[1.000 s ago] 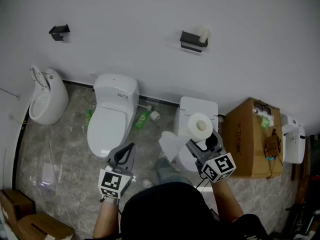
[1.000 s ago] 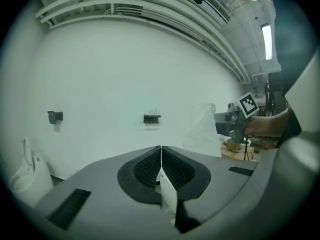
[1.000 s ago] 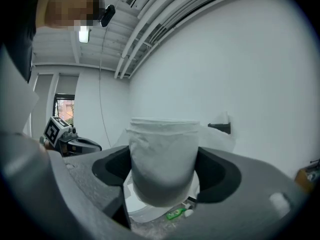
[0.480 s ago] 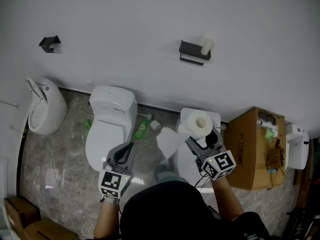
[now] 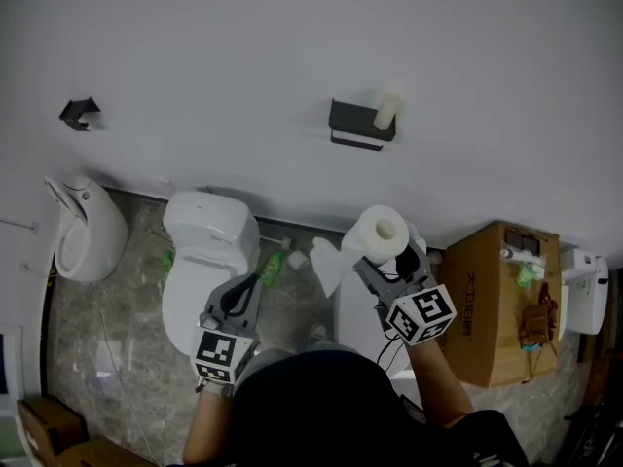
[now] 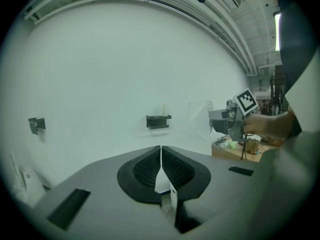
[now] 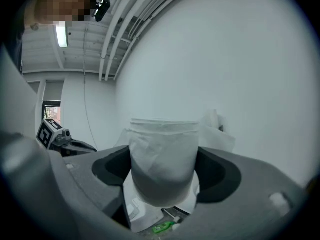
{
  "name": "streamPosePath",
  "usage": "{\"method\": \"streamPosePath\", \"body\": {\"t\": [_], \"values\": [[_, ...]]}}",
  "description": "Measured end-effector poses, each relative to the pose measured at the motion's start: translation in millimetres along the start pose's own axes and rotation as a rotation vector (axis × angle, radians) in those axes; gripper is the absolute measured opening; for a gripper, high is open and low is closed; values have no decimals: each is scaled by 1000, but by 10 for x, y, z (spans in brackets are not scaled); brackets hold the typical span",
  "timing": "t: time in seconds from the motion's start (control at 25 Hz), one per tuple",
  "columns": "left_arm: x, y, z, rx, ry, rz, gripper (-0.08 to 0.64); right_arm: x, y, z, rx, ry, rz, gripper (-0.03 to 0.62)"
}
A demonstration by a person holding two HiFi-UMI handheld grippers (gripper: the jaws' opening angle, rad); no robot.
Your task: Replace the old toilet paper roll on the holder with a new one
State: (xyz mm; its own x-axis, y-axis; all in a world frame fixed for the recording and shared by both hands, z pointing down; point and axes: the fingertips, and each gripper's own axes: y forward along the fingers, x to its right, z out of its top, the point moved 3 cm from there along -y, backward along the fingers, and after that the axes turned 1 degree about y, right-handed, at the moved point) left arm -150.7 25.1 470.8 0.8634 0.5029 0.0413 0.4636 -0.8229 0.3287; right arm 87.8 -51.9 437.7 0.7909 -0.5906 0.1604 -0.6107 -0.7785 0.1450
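A black holder (image 5: 354, 125) is fixed to the white wall, with the thin old roll (image 5: 389, 108) standing at its right end. My right gripper (image 5: 387, 253) is shut on a full white new roll (image 5: 378, 232), and a loose sheet (image 5: 329, 261) hangs off it to the left. In the right gripper view the new roll (image 7: 162, 159) fills the space between the pads (image 7: 212, 171). My left gripper (image 5: 253, 284) is shut and holds nothing, below and left of the holder. In the left gripper view the left gripper (image 6: 161, 156) points toward the holder (image 6: 158, 121).
A white toilet (image 5: 204, 261) and a urinal (image 5: 83, 227) stand on the floor at left. A second toilet tank (image 5: 352, 309) is below the right gripper, and a cardboard box (image 5: 501, 300) stands at right. Another black bracket (image 5: 78, 112) is on the wall at left.
Both grippers have moved toward the wall, the right one carrying the new roll. The holder sits lower in the head view and nearer the roll. Neither jaw has changed.
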Motion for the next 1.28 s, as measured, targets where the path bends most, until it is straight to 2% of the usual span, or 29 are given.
{"method": "streamPosePath", "body": {"t": [0.24,0.48,0.92,1.08,1.28], "values": [[-68,313,150,-10,11,-25,15,228,102,47,3,32,-34,385],[-247,707,272,2,25,-82,15,418,192,71,4,53,-106,385],[-548,1499,566,32,83,-282,15,645,255,147,23,71,-314,385],[-538,1864,744,41,120,-362,15,715,198,183,38,79,-402,385],[-442,2324,1026,64,175,-423,15,781,4,193,44,91,-504,385]]}}
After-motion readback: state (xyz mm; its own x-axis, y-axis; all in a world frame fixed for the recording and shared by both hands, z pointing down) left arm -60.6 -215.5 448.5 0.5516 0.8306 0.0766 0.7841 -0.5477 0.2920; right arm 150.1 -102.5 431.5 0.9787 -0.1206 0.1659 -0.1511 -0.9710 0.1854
